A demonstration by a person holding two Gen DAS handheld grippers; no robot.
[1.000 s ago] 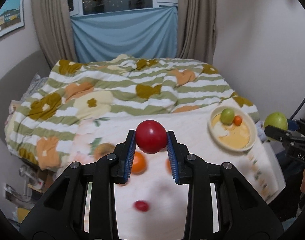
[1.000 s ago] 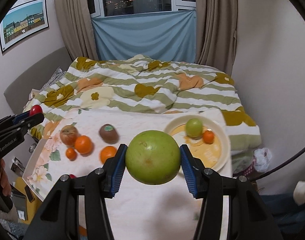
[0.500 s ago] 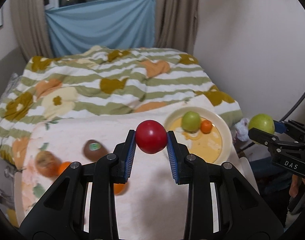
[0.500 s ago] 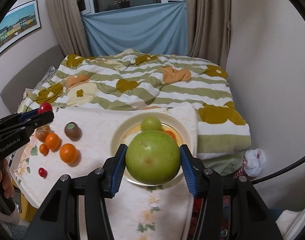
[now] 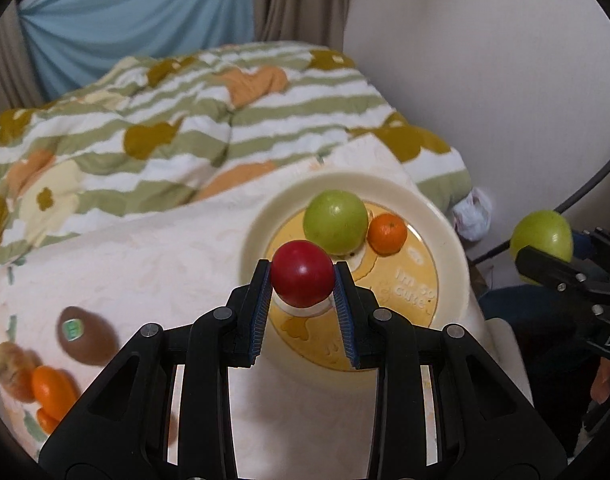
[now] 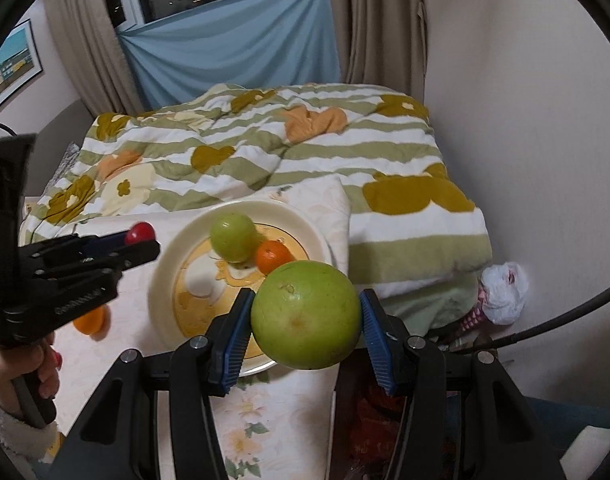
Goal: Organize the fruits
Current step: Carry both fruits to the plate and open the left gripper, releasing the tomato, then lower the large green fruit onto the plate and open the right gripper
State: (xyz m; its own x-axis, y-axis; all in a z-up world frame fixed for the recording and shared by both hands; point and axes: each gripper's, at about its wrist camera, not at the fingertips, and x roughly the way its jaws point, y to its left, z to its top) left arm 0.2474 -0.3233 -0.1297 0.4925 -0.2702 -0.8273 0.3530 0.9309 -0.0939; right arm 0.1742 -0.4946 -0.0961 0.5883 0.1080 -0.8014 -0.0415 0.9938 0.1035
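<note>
Two fruits already sit in the plate [image 5: 445, 240]: a small green apple [image 5: 336, 222] and a little orange [image 5: 387, 234], touching each other on the far side. Two more fruits are on the way. The left tongs [image 5: 303, 280] are closed on a red fruit [image 5: 303, 273] and hold it over the near part of the plate. The right tongs [image 6: 306, 316] hold a big green fruit [image 6: 306, 314] tight between their blue pads, at the near right edge of the plate. Neither one is put down yet.

More fruit is still out on the desk [image 5: 145, 264] to the left: a brown kiwi [image 5: 85, 334] with a sticker, an orange [image 5: 53, 392] and a dull brownish fruit [image 5: 11, 368] beside it. So I think the job is about half done, with the two held fruits to drop first and the left pile after that.

The plate is round, cream on the rim and yellow inside, smooth and shiny like plastic, with a duck picture and raised letters. The red fruit is round and glossy. The big green one is round too, with a dull skin and small brown marks. The kiwi looks egg-shaped and fuzzy. The desk has a soft pale cloth with flowers on it. Behind it lies a bed with a puffy quilt [image 6: 265, 160], striped green and white. The tongs are hard black plastic with ribbed blue pads.
</note>
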